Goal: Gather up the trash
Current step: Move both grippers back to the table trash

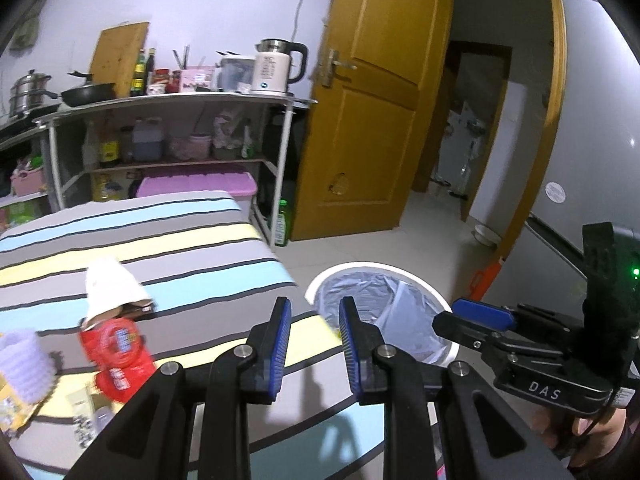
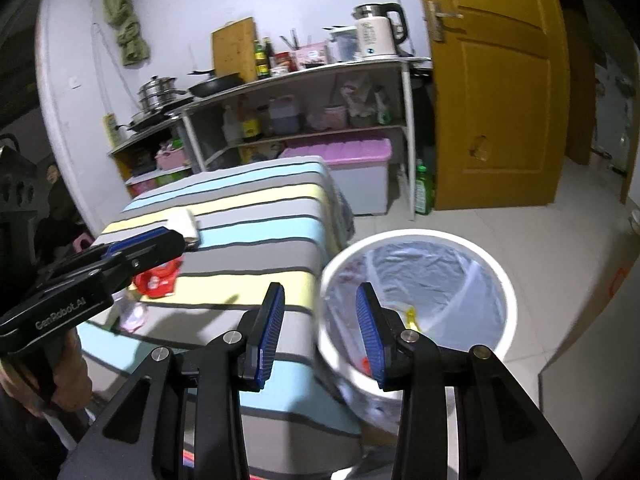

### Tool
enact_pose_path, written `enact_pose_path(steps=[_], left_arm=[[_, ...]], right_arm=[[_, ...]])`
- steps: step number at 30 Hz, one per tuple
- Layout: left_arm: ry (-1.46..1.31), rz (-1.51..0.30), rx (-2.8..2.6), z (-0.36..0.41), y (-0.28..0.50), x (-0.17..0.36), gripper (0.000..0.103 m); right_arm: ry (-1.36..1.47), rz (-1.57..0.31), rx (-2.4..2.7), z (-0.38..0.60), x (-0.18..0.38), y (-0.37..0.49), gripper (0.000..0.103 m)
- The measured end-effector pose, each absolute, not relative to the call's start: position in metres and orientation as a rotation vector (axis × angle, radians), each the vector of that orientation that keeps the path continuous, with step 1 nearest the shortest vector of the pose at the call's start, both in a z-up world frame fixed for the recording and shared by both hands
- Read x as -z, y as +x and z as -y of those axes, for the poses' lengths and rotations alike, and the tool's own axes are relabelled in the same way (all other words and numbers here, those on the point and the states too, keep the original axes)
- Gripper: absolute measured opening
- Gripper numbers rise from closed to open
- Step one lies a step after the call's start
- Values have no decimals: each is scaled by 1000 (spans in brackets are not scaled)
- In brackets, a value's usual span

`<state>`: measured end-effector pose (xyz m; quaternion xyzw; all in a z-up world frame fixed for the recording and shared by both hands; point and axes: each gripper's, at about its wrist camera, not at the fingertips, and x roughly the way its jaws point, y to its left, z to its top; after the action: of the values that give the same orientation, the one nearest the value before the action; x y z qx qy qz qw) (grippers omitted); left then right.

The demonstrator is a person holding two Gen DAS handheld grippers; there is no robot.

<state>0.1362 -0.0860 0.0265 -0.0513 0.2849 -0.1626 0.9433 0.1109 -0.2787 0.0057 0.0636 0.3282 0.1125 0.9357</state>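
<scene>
A white trash bin [image 1: 360, 268] lined with a clear bag stands on the floor beside the striped table [image 1: 192, 240]. My left gripper [image 1: 315, 304] hovers over the table's edge near the bin, open with nothing between its pads. On the table at the left lie a red packet [image 1: 116, 344], a white crumpled paper [image 1: 112, 288] and a white roll [image 1: 24, 360]. My right gripper [image 2: 320, 292] is open and empty between the table [image 2: 248, 200] and the bin [image 2: 420, 234]. Yellow and red scraps [image 2: 410, 316] lie inside the bin. The red packet [image 2: 158, 278] shows under the left gripper [image 2: 148, 246].
A metal shelf [image 1: 180, 98] with a kettle [image 1: 276, 66], pans and bottles stands behind the table. A pink-lidded box [image 2: 340, 152] and a green bottle [image 2: 424, 190] sit by an open brown door [image 1: 372, 120]. A person sits at the far left [image 2: 56, 192].
</scene>
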Motion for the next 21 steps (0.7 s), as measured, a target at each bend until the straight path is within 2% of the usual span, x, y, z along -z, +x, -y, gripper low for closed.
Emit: enact_pose_path(steps=[21], left_arm=[[-141,-556,151,-1,73,-22,24]], right_arm=[[58,-657,-386,206,-13,100,38]])
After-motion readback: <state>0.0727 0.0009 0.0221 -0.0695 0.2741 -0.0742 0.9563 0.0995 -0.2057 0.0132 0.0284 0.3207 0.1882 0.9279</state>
